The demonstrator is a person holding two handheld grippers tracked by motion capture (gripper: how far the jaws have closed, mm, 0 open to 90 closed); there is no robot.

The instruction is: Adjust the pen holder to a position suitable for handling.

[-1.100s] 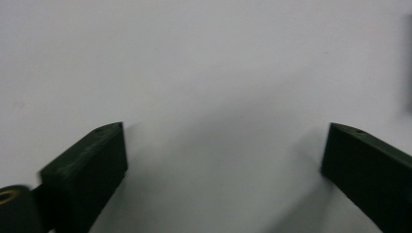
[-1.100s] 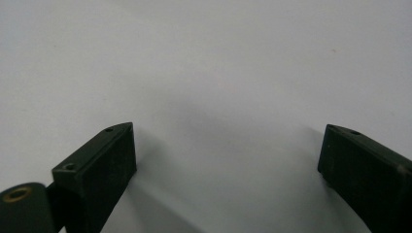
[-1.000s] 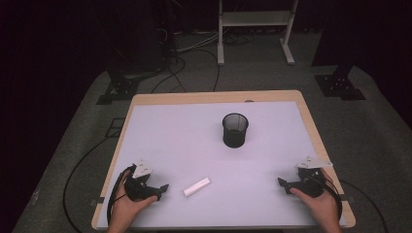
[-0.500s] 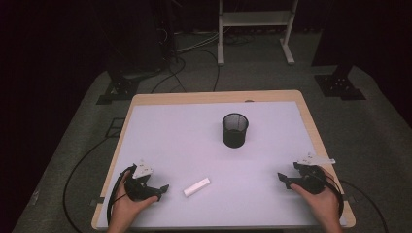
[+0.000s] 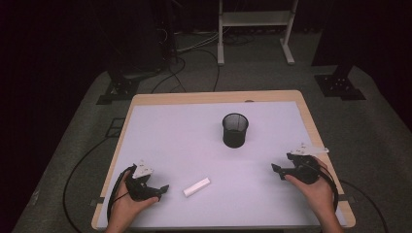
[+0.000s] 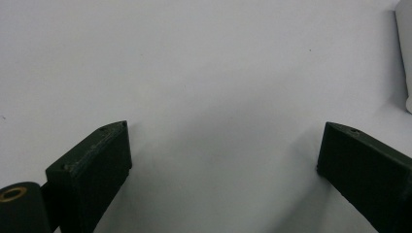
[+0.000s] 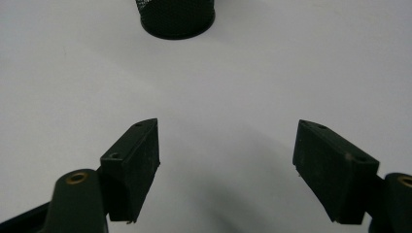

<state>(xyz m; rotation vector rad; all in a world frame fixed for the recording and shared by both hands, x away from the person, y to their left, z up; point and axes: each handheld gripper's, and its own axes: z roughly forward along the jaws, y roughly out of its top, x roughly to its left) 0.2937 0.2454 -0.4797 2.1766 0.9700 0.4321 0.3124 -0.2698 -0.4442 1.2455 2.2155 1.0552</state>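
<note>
Both hands rest low at the table's (image 5: 145,99) near corners, left gripper (image 5: 163,189) and right gripper (image 5: 277,170) wide and empty, apparently poised for the white block (image 5: 197,187) near the front edge, mesh cup (image 5: 235,130) mid-table.

A black mesh cup (image 5: 235,129) stands upright mid-bench. A small white bar (image 5: 197,187) lies flat, well apart, near the front edge.
</note>
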